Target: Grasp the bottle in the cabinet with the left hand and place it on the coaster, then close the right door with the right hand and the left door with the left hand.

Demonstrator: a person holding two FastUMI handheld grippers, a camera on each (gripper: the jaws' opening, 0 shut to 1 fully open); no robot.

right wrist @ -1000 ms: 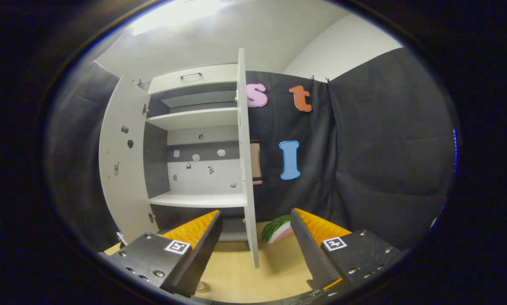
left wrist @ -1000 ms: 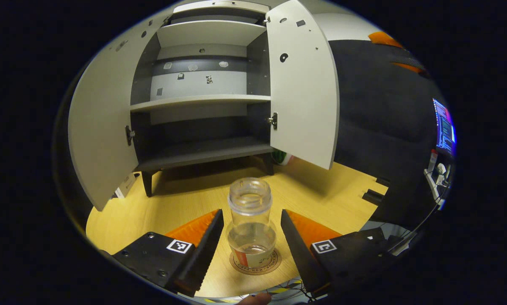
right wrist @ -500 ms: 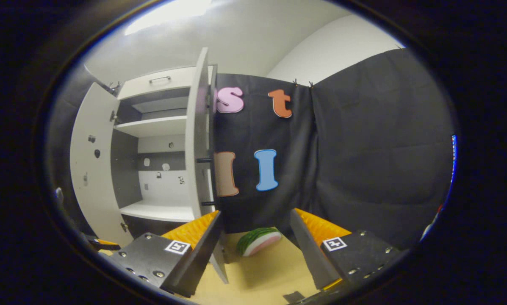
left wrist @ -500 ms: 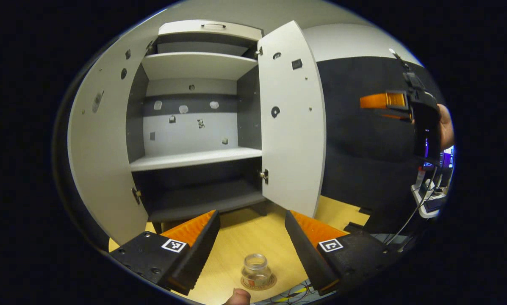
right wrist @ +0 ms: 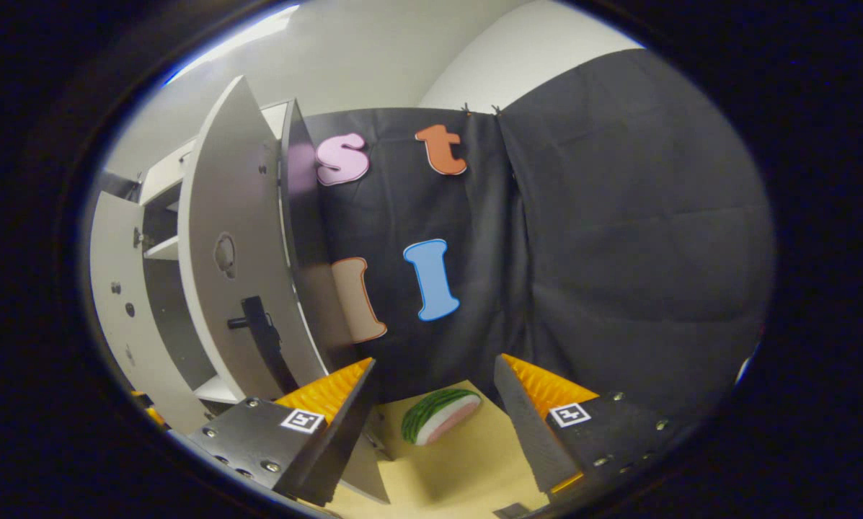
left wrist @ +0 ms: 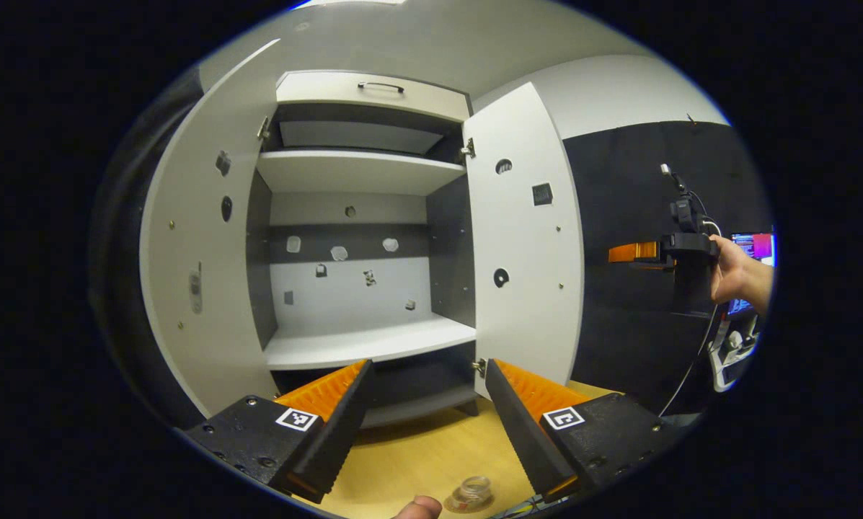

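The clear glass bottle point(left wrist: 472, 492) stands on the round coaster point(left wrist: 457, 507) on the wooden table, low in the left gripper view, apart from my left gripper point(left wrist: 427, 375), which is open and raised above it. The cabinet point(left wrist: 359, 238) stands open with bare shelves; its left door point(left wrist: 193, 274) and right door point(left wrist: 525, 252) swing outward. In the left gripper view a hand point(left wrist: 741, 277) holds my right gripper point(left wrist: 627, 252) beyond the right door. In the right gripper view my right gripper point(right wrist: 435, 371) is open, facing the right door's outer face point(right wrist: 233, 245) and its dark handle point(right wrist: 258, 339).
A toy watermelon slice point(right wrist: 438, 416) lies on the table point(right wrist: 467, 461) by the black cloth wall, just behind the right door. A fingertip point(left wrist: 417, 508) shows at the bottom edge next to the bottle. A lit screen point(left wrist: 754, 249) and cables sit at the far right.
My left gripper has drawn back and up from the bottle, which stays on the coaster. My right gripper has swung rightward around the right door, from its edge to its outer face.
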